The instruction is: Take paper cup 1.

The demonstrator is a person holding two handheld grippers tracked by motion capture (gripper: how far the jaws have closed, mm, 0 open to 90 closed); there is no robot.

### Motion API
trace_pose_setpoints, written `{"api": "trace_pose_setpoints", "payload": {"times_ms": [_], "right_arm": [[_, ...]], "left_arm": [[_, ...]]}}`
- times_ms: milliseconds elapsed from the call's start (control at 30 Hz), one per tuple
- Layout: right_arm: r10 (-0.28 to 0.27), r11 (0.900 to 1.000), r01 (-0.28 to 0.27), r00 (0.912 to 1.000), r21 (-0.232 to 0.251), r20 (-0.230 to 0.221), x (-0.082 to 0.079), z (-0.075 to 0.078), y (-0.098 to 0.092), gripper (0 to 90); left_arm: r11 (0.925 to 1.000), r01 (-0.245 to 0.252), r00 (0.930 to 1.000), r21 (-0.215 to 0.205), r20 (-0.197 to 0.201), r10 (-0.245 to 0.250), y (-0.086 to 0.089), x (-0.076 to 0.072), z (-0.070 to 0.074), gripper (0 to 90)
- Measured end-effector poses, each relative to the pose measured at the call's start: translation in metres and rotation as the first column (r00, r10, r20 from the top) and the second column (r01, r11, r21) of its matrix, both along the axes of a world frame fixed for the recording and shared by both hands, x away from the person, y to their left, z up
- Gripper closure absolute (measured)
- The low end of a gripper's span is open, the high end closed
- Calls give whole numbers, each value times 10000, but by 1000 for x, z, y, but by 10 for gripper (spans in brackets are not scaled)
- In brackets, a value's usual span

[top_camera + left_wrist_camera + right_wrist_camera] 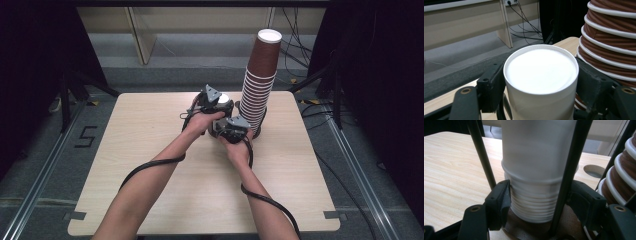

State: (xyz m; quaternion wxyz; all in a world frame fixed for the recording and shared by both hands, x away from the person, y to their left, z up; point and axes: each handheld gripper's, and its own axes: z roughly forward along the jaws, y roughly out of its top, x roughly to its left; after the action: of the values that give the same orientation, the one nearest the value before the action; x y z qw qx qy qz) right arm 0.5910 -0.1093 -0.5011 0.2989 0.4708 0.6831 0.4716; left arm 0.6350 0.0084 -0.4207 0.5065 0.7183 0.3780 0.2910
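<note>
Both tongs meet just left of the tall brown cup stack [259, 85] near the far edge of the worktop [150, 150] in the high view. The left tongs [218, 104] sit farther from the person, around the pale top of a short white cup stack [223, 100]; the right tongs [231, 131] sit nearer, lower on that same stack.

Looking along the left tongs [540, 82], the jaws are clamped on the upturned top cup [541, 72] of the white stack, one pad against each side of its wall just below the closed white base. The ribbed brown stack [609, 40] stands just beside the right-hand jaw.

Seen from the right tongs [539, 205], the jaws are clamped on the nested white rims [531, 207] low on the stack, above what looks like a brown cup at the very bottom. The top cup's smooth wall [536, 152] rises straight up from between them, so the stack's long axis runs upright, away from the worktop [456, 175]. Dark bars, which I take for the other tongs' jaws, run up past the cup.

My reading is that the next move turns on this axis: the top cup must leave straight up along it. The left tongs hold the part that lifts, the right the part that stays.
</note>
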Motion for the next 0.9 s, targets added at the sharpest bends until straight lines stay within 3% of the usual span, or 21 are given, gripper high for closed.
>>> {"api": "trace_pose_setpoints", "payload": {"times_ms": [133, 200, 233, 267, 467, 633, 733, 800, 833, 900], "right_arm": [[-6, 9992, 8, 10000, -406, 29, 0, 1, -1, 364], [18, 9992, -15, 10000, -393, 59, 0, 1, -1, 364], [-32, 10000, 32, 10000, -47, -40, 0, 1, 0, 366], [101, 9996, -101, 9999, -262, 18, 0, 1, -1, 369], [-76, 9995, 77, 10000, -317, 54, 0, 1, -2, 373], [58, 9992, -51, 9998, -400, 170, 1, 1, -3, 374], [70, 9998, -70, 10000, -189, 14, 0, 1, -2, 375], [87, 9990, -84, 9999, -449, 69, 0, 3, -4, 371], [118, 9997, -118, 9999, -192, -41, -1, 4, -3, 367], [73, 9995, -73, 10000, -291, 7, -2, 6, -3, 354]], "left_arm": [[10000, 25, 9999, 5, 101, -25, -1, 0, 0, 322], [10000, 15, 9999, 26, 124, -15, -1, 0, 0, 323], [10000, 8, 9999, 33, 133, -9, -2, 0, 0, 325], [10000, 9, 9999, 46, 151, -10, -2, -1, 0, 327], [9999, 33, 9994, -97, 342, -30, -2, -1, 6, 329], [9997, 9, 9978, -257, 656, 8, -1, -3, 18, 331], [9998, -4, 9972, -221, 752, 21, 0, -4, 23, 331], [9994, 17, 9959, -337, 903, 14, 0, -6, 29, 332], [9993, 19, 9957, -363, 925, 14, 1, -6, 31, 331], [9994, 20, 9945, -360, 1044, 18, 1, -7, 35, 332]]}}
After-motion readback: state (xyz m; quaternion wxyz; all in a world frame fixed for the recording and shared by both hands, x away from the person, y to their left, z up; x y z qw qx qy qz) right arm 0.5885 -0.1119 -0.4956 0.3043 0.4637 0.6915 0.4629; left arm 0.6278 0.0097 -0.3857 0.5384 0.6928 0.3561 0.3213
